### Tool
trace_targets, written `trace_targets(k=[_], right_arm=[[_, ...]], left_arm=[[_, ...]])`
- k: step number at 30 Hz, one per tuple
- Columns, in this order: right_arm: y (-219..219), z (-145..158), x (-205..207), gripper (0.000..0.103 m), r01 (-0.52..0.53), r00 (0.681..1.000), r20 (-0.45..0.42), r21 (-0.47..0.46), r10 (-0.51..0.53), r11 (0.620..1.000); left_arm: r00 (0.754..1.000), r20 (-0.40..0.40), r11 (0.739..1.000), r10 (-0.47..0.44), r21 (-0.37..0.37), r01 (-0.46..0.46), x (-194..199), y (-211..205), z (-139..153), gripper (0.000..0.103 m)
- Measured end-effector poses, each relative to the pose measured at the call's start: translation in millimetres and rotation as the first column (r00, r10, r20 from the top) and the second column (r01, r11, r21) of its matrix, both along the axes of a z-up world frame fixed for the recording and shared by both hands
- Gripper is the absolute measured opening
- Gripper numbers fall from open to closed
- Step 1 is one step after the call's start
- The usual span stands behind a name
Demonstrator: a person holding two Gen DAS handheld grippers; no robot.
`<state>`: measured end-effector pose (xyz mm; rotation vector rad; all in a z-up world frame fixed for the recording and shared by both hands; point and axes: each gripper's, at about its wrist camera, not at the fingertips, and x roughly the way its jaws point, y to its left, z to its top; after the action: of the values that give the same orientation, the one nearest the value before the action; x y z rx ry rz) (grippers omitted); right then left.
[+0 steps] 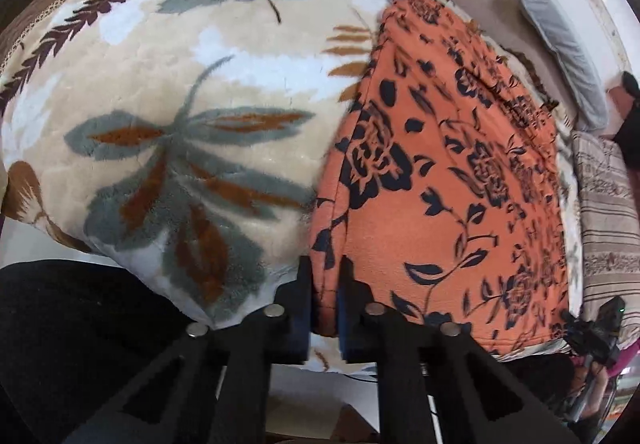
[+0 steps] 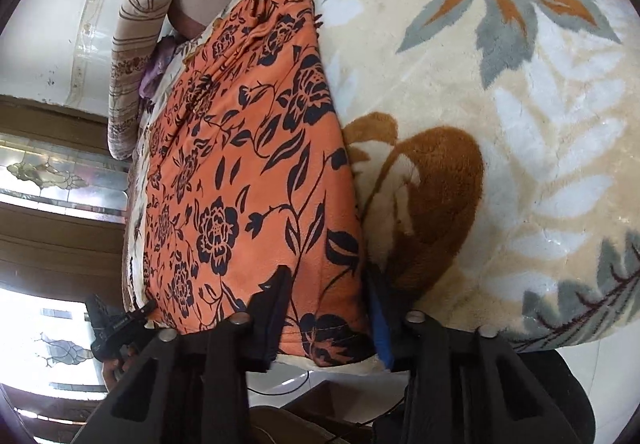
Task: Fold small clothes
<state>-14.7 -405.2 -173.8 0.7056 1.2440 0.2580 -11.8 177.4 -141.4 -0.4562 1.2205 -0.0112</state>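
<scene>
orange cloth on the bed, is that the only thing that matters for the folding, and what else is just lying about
In the job:
orange cloth, near edge between the left gripper fingers
right gripper, fingers either side of the cloth's other near corner

Just lying about:
leaf-print blanket under the cloth
striped pillow
grey pillow
purple cloth by the striped pillow

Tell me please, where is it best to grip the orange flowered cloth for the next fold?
Probably at its two near corners, from the bed's near edge. The orange flowered cloth lies flat and long on the blanket; the left gripper pinches one near corner, and the right gripper straddles the other.
</scene>
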Motion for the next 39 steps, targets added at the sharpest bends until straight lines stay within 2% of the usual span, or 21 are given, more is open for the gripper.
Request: trace_targets(k=[3, 6, 10, 11, 12, 13, 15, 17, 18, 19, 20, 24, 26, 28, 31, 34, 35, 36, 37, 38, 39], right_arm=[[-4.1, 10.3, -6.5, 0.011, 0.024, 0.999, 0.036, 0.037, -0.026, 0.999], [-8.7, 23.5, -11.5, 0.011, 0.042, 0.997, 0.069, 0.041, -0.045, 0.998], [-5.9, 9.8, -7.8, 0.016, 0.022, 0.999, 0.023, 0.007, -0.022, 1.000], [-2.7, 7.5, -6.8, 0.031, 0.015, 1.000, 0.016, -0.021, -0.015, 1.000], [-0.6, 6.2, -6.0, 0.063, 0.009, 1.000, 0.013, -0.029, -0.009, 1.000], [2.3, 5.8, -5.0, 0.072, 0.003, 1.000, 0.018, -0.005, -0.003, 1.000], [6.5, 8.2, -3.1, 0.073, -0.013, 1.000, 0.027, -0.014, 0.013, 1.000], [5.4, 4.1, -0.2, 0.070, -0.017, 1.000, 0.012, -0.020, 0.017, 1.000], [3.5, 0.6, 1.4, 0.044, -0.012, 1.000, -0.003, -0.015, 0.012, 1.000], [2.1, -1.0, 2.2, 0.024, -0.011, 1.000, -0.017, -0.021, 0.010, 1.000], [-0.2, -2.0, 1.4, 0.010, -0.004, 1.000, -0.018, -0.002, 0.004, 1.000], [-5.3, 16.9, -5.9, 0.008, 0.019, 0.999, 0.046, 0.040, -0.021, 0.999], [-9.5, 26.2, -7.4, 0.008, 0.037, 0.997, 0.071, 0.060, -0.041, 0.998], [-10.5, 22.6, -5.2, 0.008, 0.041, 0.997, 0.058, 0.061, -0.045, 0.997], [-12.6, -0.2, -5.0, 0.008, 0.053, 0.999, -0.016, 0.075, -0.052, 0.996], [-10.4, -7.2, -5.4, 0.012, 0.062, 0.998, -0.036, 0.074, -0.059, 0.995], [-10.8, -2.8, -5.2, 0.019, 0.057, 0.998, -0.019, 0.062, -0.056, 0.996], [-11.7, 0.4, -4.6, 0.040, 0.058, 0.998, -0.010, 0.041, -0.057, 0.997], [-14.1, 1.7, -3.9, 0.056, 0.065, 0.998, -0.010, 0.024, -0.065, 0.998], [-16.3, 2.4, -4.4, 0.067, 0.073, 0.997, 0.001, 0.058, -0.073, 0.996], [-17.0, 2.2, -4.5, 0.068, 0.078, 0.997, 0.005, 0.081, -0.079, 0.994]], left_arm=[[0.996, 0.088, 1.000, -0.012, 0.026, 0.010, -8.0, -3.0, 31.4, 0.008], [0.991, 0.133, 0.999, -0.014, 0.032, 0.010, -12.2, -1.4, 48.0, 0.008], [0.998, 0.053, 0.998, -0.018, 0.060, 0.014, -4.9, -2.4, 21.7, 0.010], [0.999, 0.042, 0.997, -0.020, 0.071, 0.017, -4.2, -5.2, 14.3, 0.010], [1.000, 0.025, 0.996, -0.016, 0.089, 0.014, -4.1, -5.9, 8.1, 0.016], [1.000, 0.018, 0.996, -0.007, 0.090, 0.005, -5.1, -5.7, 4.6, 0.019], [1.000, 0.027, 0.997, -0.010, 0.079, 0.008, -6.9, -5.3, 3.8, 0.023], [0.999, 0.033, 0.996, -0.025, 0.086, 0.022, -7.6, -5.3, 5.3, 0.023], [0.999, 0.033, 0.995, -0.037, 0.094, 0.034, -6.8, -6.2, 5.1, 0.007], [0.998, 0.039, 0.996, -0.044, 0.080, 0.040, -7.6, -4.6, 6.6, 0.007], [0.998, 0.050, 0.997, -0.038, 0.070, 0.034, -6.6, -6.7, 7.6, 0.007], [0.988, 0.155, 0.998, -0.025, 0.063, 0.015, -7.8, -6.5, 38.2, 0.007], [0.986, 0.167, 0.998, -0.026, 0.052, 0.017, -5.7, -5.3, 42.3, 0.007], [0.992, 0.122, 0.997, -0.033, 0.068, 0.025, -0.9, -7.4, 30.1, 0.007], [0.999, 0.017, 0.996, -0.037, 0.083, 0.036, 4.9, -11.8, 1.4, 0.007], [0.999, 0.023, 0.995, -0.039, 0.088, 0.037, 2.1, -13.2, 1.2, 0.008], [0.999, 0.025, 0.996, -0.038, 0.087, 0.035, 2.7, -13.1, 2.5, 0.009], [0.999, 0.021, 0.996, -0.033, 0.086, 0.031, 3.8, -12.9, 3.1, 0.009], [0.999, 0.013, 0.997, -0.029, 0.079, 0.028, 5.2, -12.8, 2.8, 0.012], [1.000, 0.011, 0.997, -0.025, 0.075, 0.024, 3.7, -11.8, 3.1, 0.019], [1.000, 0.015, 0.997, -0.016, 0.078, 0.014, 3.3, -11.8, 2.6, 0.024]])
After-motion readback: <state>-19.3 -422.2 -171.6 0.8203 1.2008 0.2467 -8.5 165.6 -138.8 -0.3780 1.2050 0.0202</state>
